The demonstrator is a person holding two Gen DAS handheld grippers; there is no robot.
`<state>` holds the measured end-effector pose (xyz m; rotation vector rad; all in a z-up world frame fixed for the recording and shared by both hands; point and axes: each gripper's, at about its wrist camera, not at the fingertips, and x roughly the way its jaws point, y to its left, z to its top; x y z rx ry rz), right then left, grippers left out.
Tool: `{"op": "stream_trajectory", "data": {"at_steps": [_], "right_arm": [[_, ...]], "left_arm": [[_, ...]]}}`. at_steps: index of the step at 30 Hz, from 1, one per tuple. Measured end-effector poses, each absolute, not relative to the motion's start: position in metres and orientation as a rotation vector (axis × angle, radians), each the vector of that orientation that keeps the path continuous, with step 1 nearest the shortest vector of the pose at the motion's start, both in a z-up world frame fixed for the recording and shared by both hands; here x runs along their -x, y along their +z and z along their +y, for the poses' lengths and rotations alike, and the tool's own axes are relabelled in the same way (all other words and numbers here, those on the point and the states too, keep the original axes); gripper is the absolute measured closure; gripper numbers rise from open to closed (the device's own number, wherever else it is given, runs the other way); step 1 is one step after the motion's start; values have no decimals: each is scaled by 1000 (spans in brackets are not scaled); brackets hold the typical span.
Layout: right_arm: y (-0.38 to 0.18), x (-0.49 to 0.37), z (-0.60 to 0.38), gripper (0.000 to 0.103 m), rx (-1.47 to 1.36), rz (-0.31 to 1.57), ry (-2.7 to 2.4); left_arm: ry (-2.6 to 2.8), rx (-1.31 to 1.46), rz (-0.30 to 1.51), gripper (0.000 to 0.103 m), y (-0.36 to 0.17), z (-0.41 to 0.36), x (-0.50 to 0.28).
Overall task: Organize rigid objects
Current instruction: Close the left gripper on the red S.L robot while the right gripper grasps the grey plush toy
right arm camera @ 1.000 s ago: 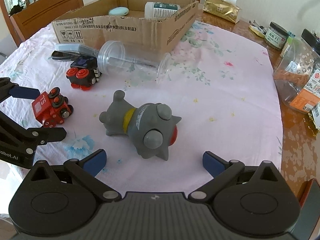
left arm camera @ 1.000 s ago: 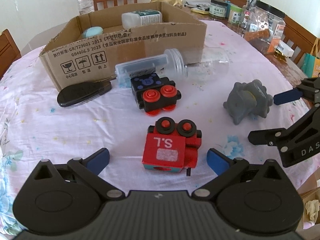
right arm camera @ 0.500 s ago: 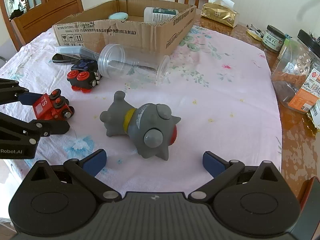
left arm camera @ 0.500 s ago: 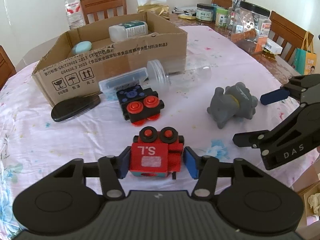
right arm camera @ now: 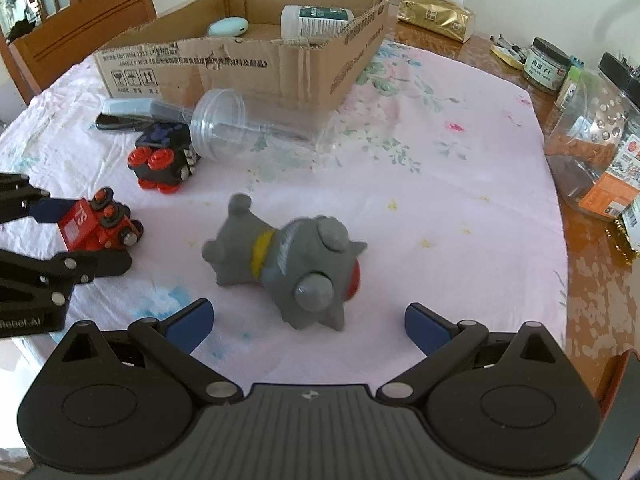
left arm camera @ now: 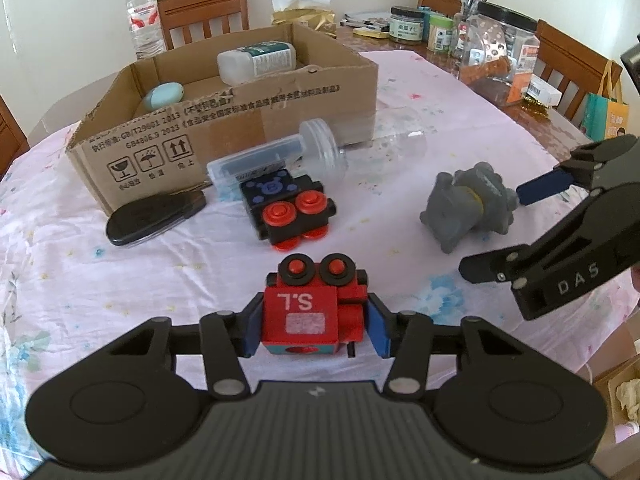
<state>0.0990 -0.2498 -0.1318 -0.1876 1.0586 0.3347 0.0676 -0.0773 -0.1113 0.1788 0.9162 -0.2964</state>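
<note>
My left gripper (left arm camera: 314, 330) is shut on a red toy train block (left arm camera: 314, 312) marked "S.L", held just above the pink tablecloth; it also shows in the right wrist view (right arm camera: 96, 226). My right gripper (right arm camera: 306, 326) is open, its blue pads on either side of a grey toy figure (right arm camera: 288, 260) lying on its side; the figure also shows in the left wrist view (left arm camera: 466, 208). A black toy block with red wheels (left arm camera: 288, 210) lies in front of an open cardboard box (left arm camera: 240, 120).
A clear plastic cup (left arm camera: 360, 148) lies on its side against the box. A clear case (left arm camera: 252, 164) and a black case (left arm camera: 154, 218) lie beside it. The box holds a white bottle (left arm camera: 256, 60) and a pale blue object (left arm camera: 162, 96). Jars (right arm camera: 592, 148) stand at the right edge.
My left gripper closed around the red train block and lifted it slightly. My right gripper moved a little nearer the grey figure and stayed open.
</note>
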Motion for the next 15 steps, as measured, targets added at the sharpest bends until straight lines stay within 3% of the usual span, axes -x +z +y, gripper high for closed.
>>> {"op": "stream_trajectory", "data": {"at_steps": [9, 15], "right_arm": [[-128, -112, -232, 0, 134, 1060, 340], [-127, -119, -229, 7, 99, 1077, 304]], "left_arm": [[-327, -194, 920, 52, -111, -68, -69], [-337, -161, 939, 52, -111, -58, -73]]}}
